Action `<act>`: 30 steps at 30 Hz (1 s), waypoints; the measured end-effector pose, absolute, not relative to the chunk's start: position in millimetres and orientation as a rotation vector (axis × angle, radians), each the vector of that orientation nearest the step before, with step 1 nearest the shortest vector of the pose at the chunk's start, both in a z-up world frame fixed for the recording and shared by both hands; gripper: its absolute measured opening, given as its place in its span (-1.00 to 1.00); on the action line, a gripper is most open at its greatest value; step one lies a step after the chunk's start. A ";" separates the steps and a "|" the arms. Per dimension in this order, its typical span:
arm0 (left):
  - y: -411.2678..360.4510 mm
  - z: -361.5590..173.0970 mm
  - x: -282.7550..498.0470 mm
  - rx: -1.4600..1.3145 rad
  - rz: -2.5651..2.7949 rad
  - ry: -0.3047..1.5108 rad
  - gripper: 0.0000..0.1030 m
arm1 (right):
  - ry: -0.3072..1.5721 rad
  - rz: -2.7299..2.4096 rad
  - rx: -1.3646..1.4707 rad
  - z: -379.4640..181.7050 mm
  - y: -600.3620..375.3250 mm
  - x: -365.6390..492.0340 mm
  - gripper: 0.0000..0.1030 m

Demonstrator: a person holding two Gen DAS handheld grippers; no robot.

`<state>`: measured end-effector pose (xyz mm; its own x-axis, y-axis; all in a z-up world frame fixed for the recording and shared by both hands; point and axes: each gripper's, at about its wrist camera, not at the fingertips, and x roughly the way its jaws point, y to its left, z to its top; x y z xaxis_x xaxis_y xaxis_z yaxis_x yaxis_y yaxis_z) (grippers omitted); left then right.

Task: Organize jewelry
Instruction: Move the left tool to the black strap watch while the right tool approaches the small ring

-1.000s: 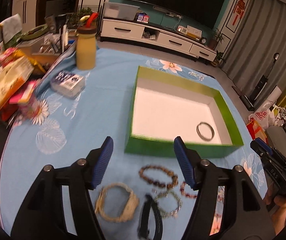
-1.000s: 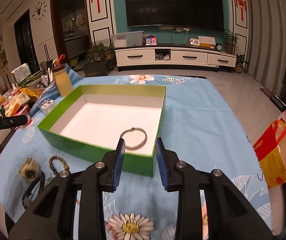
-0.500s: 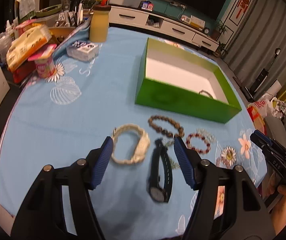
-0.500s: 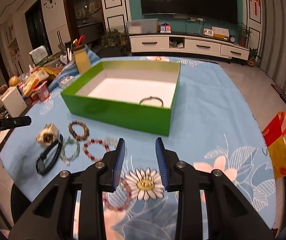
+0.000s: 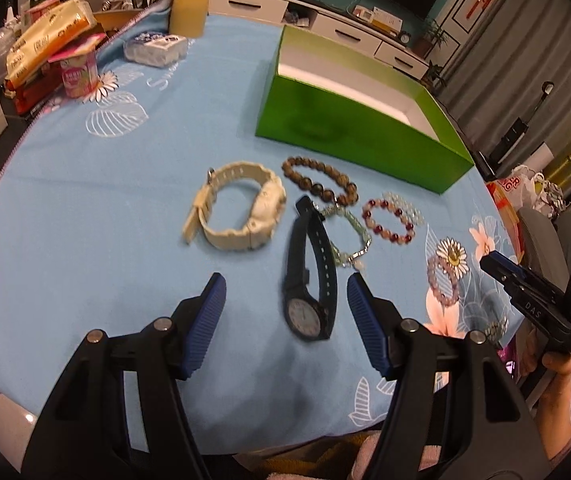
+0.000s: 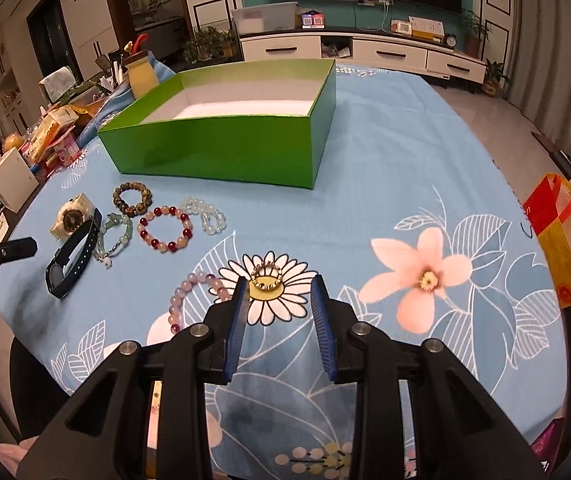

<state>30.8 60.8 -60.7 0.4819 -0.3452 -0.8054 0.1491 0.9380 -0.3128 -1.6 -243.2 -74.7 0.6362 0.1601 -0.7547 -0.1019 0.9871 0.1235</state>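
Because the black watch [image 5: 308,276] lies flat on the blue cloth with its strap looped, it looks light and a little springy, and I judge the best place to take it is across the round case near its dial, where it is stiff; the thin strap may slip from the pads. In the left wrist view the left gripper [image 5: 285,312] hangs above the cloth with its jaws wide and empty, and the watch case sits between the two blue fingers, not touched by them. The cream watch [image 5: 241,204] lies just beyond, to the left. In the right wrist view the right gripper [image 6: 279,300] is narrowly open and holds nothing; the small gold ring [image 6: 266,276] lies on the printed daisy just ahead of the fingertips. It looks hard, tiny and easy to push away. The green box [image 6: 221,148] stands farther back.
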 end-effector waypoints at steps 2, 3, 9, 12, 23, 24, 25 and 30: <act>57.7 -63.4 29.6 -0.200 -0.307 1.032 0.24 | 0.870 0.152 0.071 -75.5 -243.4 -2.2 -0.38; 55.0 -64.3 28.2 -0.192 -0.312 1.033 0.24 | 0.871 0.153 0.069 -76.1 -243.1 -2.4 -0.38; 40.6 -69.4 22.0 -0.130 -0.316 1.035 0.24 | 0.872 0.154 0.072 -77.5 -242.9 -2.7 -0.38; 34.3 -76.5 21.6 -0.115 -0.316 1.049 0.23 | 0.874 0.153 0.077 -78.5 -243.4 -2.2 -0.38; 33.4 -87.3 23.1 -0.129 -0.290 1.062 -0.06 | 0.870 0.154 0.093 -81.4 -246.7 -2.4 -0.38; 34.5 -86.6 23.2 -0.134 -0.285 1.057 -0.08 | 0.870 0.155 0.093 -81.3 -246.8 -2.3 -0.38; 35.5 -86.0 23.9 -0.141 -0.280 1.054 -0.09 | 0.870 0.156 0.093 -81.3 -246.8 -2.4 -0.38; 38.4 -86.0 28.0 -0.167 -0.265 1.054 -0.31 | 0.869 0.158 0.094 -81.1 -246.3 -1.9 -0.38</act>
<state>28.0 38.4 -86.0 0.4665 -0.2938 -0.8343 0.1352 0.9558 -0.2610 -1.9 -246.3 -81.1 0.6352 0.1758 -0.7521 -0.0994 0.9843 0.1462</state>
